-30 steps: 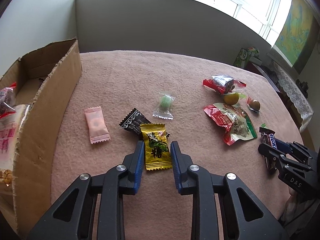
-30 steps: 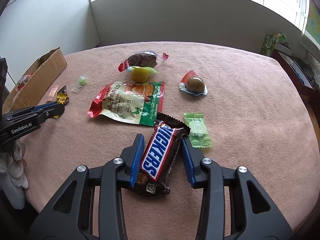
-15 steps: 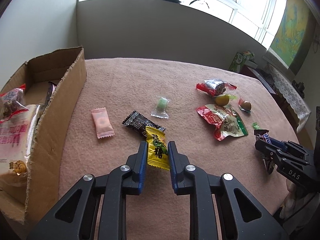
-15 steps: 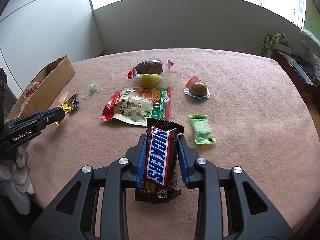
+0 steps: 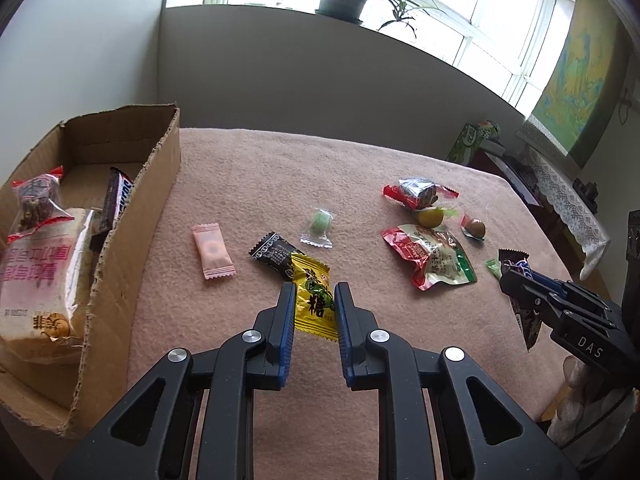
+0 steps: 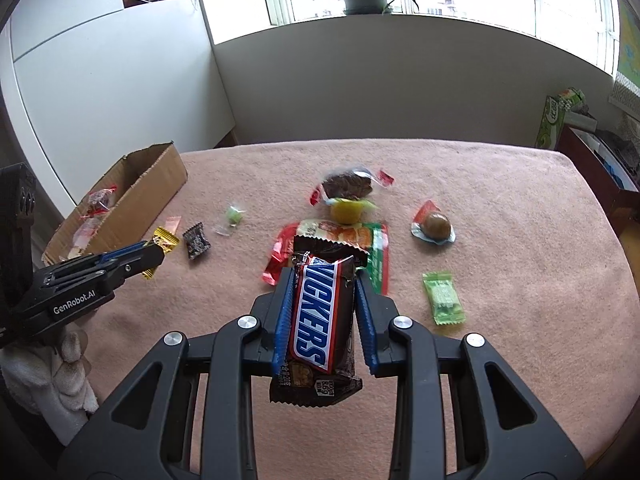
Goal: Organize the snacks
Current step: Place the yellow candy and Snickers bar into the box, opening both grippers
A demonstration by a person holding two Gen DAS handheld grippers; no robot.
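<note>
My left tool [image 5: 314,297] is clamped on the yellow candy [image 5: 313,297], blue pads pressing both sides of the wrapper, and it hangs clear of the pink desk [image 5: 248,168] cover. My right tool [image 6: 322,286] is squeezed tight on the Snickers bar [image 6: 320,312], which stands upright between the pads, its lower end dangling below them. Over at the left edge of the desk sits the cardboard box [image 5: 132,236], open-topped, with a bread pack [image 5: 36,280], a red-ended snack bag [image 5: 34,196] and another chocolate bar [image 5: 116,200] inside. Loose on the desk: a pink candy [image 5: 212,251] near the box, a black packet [image 5: 274,252] just beyond my yellow candy, a green sweet in clear wrap [image 5: 320,226]. Toward the right edge lie a red-and-green pouch [image 5: 432,256], a green packet [image 6: 443,298] and a wrapped brown egg [image 6: 435,226].
</note>
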